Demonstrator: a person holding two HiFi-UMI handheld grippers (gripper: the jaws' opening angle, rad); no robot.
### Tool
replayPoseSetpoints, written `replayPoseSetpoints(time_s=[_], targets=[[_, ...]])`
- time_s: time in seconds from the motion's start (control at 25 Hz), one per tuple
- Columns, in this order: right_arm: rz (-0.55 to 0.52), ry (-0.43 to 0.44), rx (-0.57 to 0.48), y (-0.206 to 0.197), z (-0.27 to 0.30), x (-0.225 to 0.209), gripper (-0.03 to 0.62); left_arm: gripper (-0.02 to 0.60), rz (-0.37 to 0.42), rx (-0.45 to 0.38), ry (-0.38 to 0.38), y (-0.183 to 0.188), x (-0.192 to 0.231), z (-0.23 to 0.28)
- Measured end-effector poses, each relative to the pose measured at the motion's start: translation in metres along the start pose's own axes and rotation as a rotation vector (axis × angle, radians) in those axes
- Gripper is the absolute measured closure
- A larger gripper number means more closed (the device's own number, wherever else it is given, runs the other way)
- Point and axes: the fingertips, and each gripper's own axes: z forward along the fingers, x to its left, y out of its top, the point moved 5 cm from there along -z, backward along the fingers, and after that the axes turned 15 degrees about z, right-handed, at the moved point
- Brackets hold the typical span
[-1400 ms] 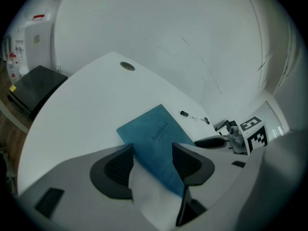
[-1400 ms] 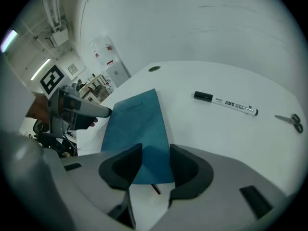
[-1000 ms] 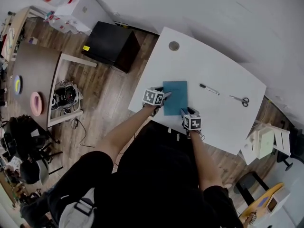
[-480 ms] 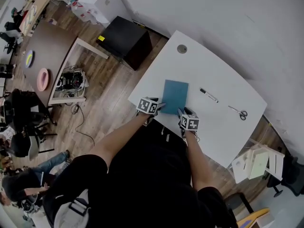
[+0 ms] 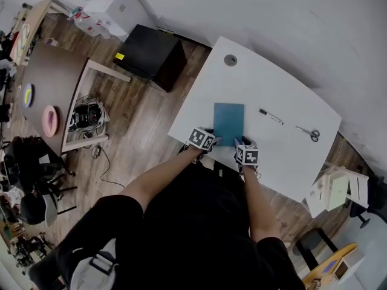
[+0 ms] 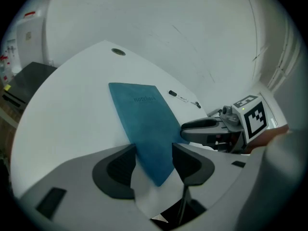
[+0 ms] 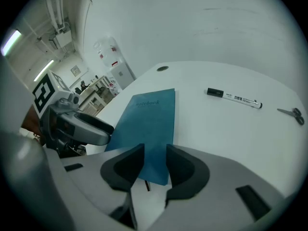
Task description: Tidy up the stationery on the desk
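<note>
White desk point(image 5: 266, 80) with teal notebook point(image 5: 228, 121), marker point(image 5: 270, 116) and scissors point(image 5: 308, 133)

wood floor point(image 5: 140, 128), white wall point(image 5: 302, 29), black cabinet point(image 5: 148, 56)

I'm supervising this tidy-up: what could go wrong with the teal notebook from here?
The jaws of the right gripper have just been closing with a near corner of the teal notebook between them; the thin cover might slip out or bend. The left gripper, open, straddles the other near corner; uneven pulls could twist the notebook on the white desk.
</note>
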Motion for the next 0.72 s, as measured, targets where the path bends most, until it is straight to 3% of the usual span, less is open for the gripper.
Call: replayPoseSetpoints(time_s=[0.12, 0.28, 0.36, 0.56, 0.72], targets=[[0.041, -0.041, -0.021, 0.002, -0.001, -0.003, 0.45, 0.339, 0.033, 0.016, -0.044, -0.002, 0.002, -0.002], [0.03, -0.086, -0.091, 0.014, -0.004, -0.003, 0.45, 0.346, -0.008, 0.0, -0.043, -0.006, 0.018, -0.008], [0.023, -0.091, -0.053, 0.012, 0.004, -0.003, 0.449, 0.389, -0.023, 0.001, -0.052, -0.005, 0.026, -0.007], [0.065, -0.078, -0.027, 0.005, 0.011, 0.002, 0.45, 0.401, -0.039, 0.004, -0.082, -0.001, 0.028, -0.004], [0.113, -0.069, -0.026, -0.003, 0.019, 0.02, 0.448, 0.402, -0.042, -0.007, -0.042, 0.003, 0.045, -0.012]])
